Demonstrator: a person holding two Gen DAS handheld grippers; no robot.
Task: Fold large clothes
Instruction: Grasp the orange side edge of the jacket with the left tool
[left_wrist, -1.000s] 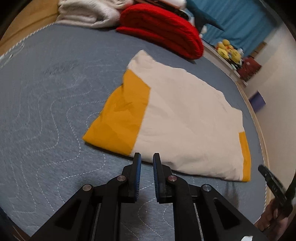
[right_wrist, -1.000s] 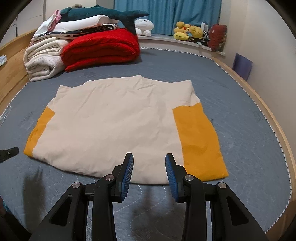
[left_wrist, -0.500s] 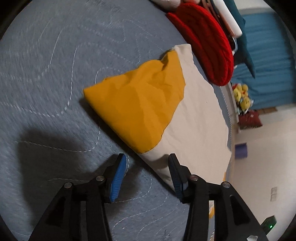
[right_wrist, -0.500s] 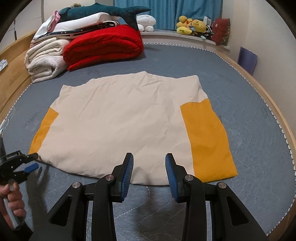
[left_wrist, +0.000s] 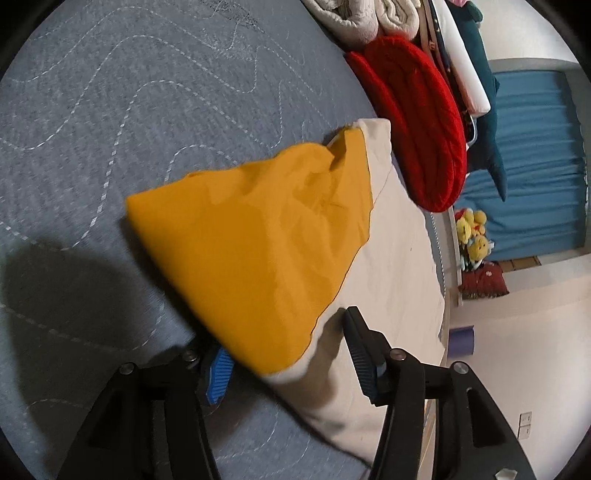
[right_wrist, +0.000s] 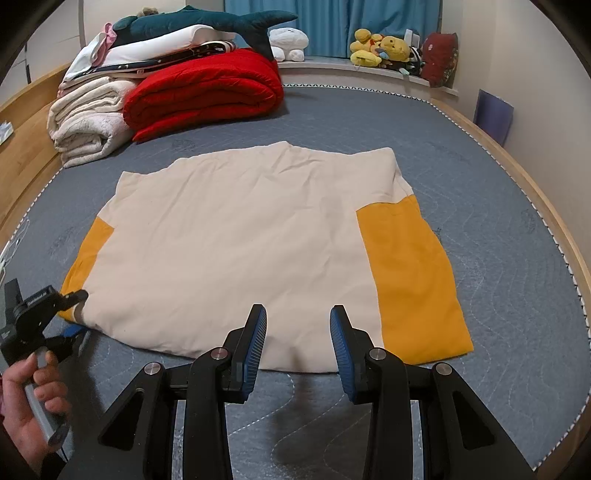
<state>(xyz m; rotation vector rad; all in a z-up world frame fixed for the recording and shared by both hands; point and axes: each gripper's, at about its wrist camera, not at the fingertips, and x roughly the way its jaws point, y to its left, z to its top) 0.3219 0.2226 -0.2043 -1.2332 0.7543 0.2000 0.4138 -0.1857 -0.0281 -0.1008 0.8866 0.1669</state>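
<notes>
Yellow corner of the shirt (left_wrist: 258, 258) now sits between my left gripper's (left_wrist: 288, 354) just-spread, unclosed fingers, ready to pinch, while my right gripper (right_wrist: 297, 339) hovers, fingers parted, empty.

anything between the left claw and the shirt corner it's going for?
Nothing visible. The left claw already straddles the near yellow corner of the shirt, its jaws having just been opening, one finger under the cloth, one above. Pads are not pressing yet.

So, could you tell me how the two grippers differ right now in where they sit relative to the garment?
The left gripper straddles the garment's yellow corner, one finger beneath the cloth; its jaws have just been opening. The right gripper hovers at the near hem with nothing between its fingers. Both are open, pointing downward.
</notes>
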